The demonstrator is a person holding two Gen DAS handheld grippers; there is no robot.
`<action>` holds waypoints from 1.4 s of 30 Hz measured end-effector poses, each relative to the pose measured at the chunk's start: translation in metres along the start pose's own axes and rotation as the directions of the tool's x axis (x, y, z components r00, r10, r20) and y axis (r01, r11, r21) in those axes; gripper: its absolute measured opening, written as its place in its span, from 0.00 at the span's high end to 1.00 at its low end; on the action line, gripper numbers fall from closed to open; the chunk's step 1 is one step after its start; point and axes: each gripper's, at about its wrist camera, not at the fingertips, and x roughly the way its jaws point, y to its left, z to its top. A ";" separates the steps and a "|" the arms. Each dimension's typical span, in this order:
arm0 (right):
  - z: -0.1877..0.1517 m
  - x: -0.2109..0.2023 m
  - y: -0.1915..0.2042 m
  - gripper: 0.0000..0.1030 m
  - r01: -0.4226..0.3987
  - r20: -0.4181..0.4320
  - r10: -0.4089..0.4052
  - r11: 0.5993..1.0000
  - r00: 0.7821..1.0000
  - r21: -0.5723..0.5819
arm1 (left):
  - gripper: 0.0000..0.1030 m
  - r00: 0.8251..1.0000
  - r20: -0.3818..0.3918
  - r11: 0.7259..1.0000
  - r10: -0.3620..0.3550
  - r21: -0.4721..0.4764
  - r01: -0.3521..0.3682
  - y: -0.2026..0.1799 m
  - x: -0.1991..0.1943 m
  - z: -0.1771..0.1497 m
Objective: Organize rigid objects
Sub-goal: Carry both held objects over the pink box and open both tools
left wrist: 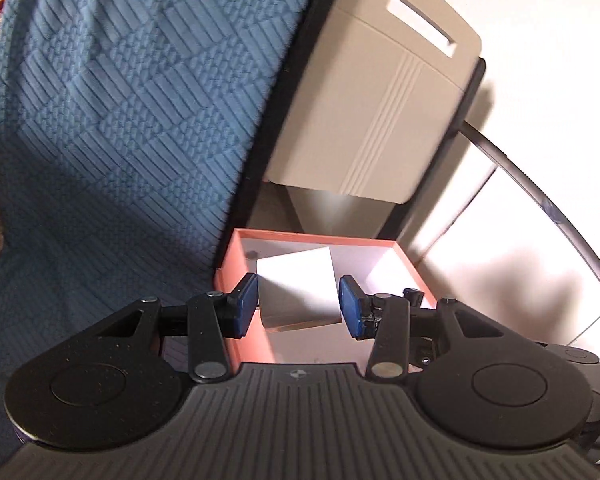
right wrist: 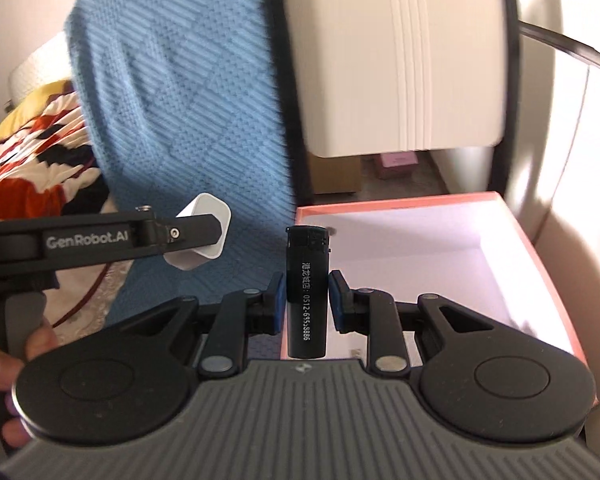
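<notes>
Right tool (right wrist: 302, 300) clamping black lighter (right wrist: 305, 292), left tool (left wrist: 298, 306) gripping white block (left wrist: 298, 288), pink box (right wrist: 540, 248), blue blanket (left wrist: 120, 120) alongside

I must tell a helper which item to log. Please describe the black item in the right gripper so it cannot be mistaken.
Find the pink box beside the blue blanket. In front of it, the right gripper grips a black lighter, upright, with white printing; the other held item is white.

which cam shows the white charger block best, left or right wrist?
Left wrist: the white charger block sits centred between the left gripper pads, large, above the pink box. Right wrist shows the same block only small at the side, partly hidden behind the left gripper's finger.
</notes>
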 end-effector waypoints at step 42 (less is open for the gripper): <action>-0.042 0.010 -0.100 0.72 0.082 -0.159 -0.059 0.986 0.985 0.145 | 0.50 0.975 -0.221 0.995 -0.015 0.092 0.036 -0.066 0.076 -0.045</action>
